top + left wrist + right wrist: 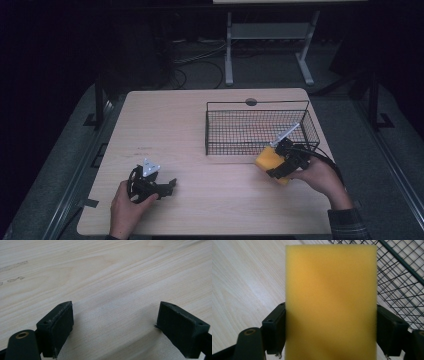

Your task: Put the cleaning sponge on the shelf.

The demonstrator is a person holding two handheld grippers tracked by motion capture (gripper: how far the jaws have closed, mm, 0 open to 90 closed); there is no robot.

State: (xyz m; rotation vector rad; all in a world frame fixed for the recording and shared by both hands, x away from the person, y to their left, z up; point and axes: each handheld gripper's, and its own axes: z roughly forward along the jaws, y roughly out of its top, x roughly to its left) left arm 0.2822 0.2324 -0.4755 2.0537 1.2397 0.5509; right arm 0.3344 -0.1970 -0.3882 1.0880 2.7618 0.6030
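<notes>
While my right hand [320, 176] hovers at the near right part of the wooden table [200, 130], my right claw [276, 161] is clenched on a yellow sponge [267, 160]. Seen along that claw in the right gripper view, the yellow sponge [331, 302] stands up between my two black jaws, one pad pressed to each of its long sides, and its blurred face rises well past the jaw tips. From the high view the sponge sits at the front of the claw, pointing left and away from me, just outside the near wall of the black wire basket [215, 131]. In the right gripper view the basket's mesh [402, 277] runs up the right side, close beside the sponge's edge; I cannot tell whether the two touch.

My left hand [127, 202] rests on the near left part of the table, well apart from the basket and the sponge. My left claw [170, 186] is released: in the left gripper view its jaws stand wide apart over bare wood [105, 277], with nothing between them.
</notes>
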